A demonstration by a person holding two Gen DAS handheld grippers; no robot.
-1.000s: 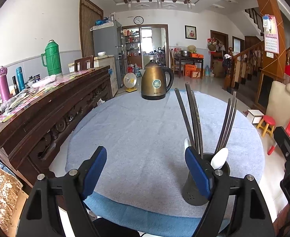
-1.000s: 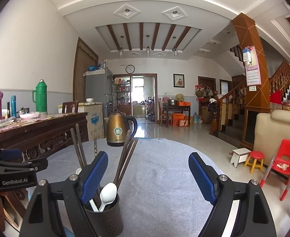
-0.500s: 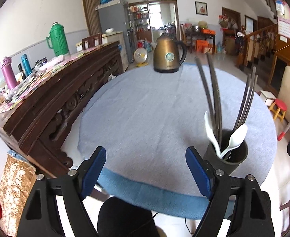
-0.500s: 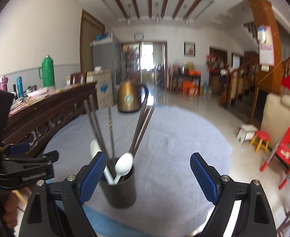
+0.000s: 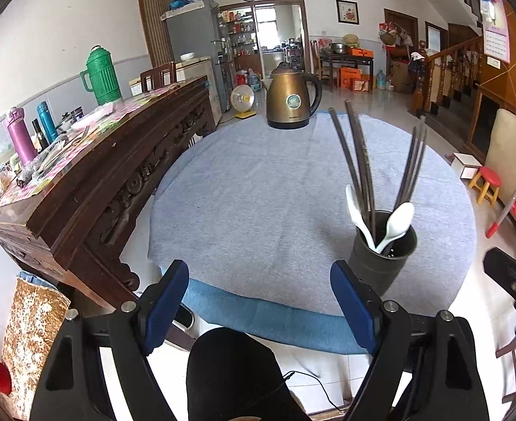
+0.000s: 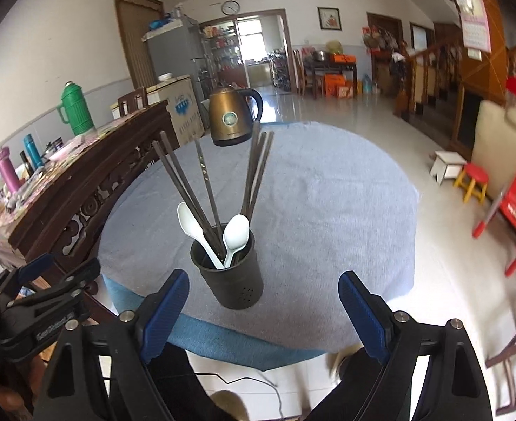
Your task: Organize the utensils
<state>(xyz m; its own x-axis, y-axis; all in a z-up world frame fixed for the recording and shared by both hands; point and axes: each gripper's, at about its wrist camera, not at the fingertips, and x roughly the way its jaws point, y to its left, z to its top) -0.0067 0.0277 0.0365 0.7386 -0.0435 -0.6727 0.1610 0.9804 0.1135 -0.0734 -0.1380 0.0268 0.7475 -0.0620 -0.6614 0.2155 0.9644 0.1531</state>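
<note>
Round table (image 5: 258, 210), grey cloth, fills the middle of both views; a blue cloth edge shows along its near rim. Sideboard (image 5: 124, 161), dark carved wood, runs up the left of the frame and crowds the table's left edge. Kettle (image 5: 291, 100), bronze, stands at the far side of the table, upper centre, well apart from your work.

Holder (image 6: 228, 273), a dark cup, sits near the table's front edge: lower centre in the right wrist view, lower right in the left wrist view. It probably weighs little and could tip if you drag a utensil sideways. Chopsticks (image 6: 191, 189), dark, stiff and thin, fan out of it in two bundles, left and right. They are likely slick, so take one near its upper half and draw it straight up. Spoons (image 6: 236, 233), two, white, stand bowl-up among the sticks. They look ceramic or plastic; if ceramic, they are brittle and smooth, so pinch the neck below the bowl, gently.

Left gripper (image 5: 259, 301) and right gripper (image 6: 263, 310) both stand spread wide and empty, short of the table edge. The right one frames the holder's base. The chopstick fans lean over the spoons and will hinder your reach.
</note>
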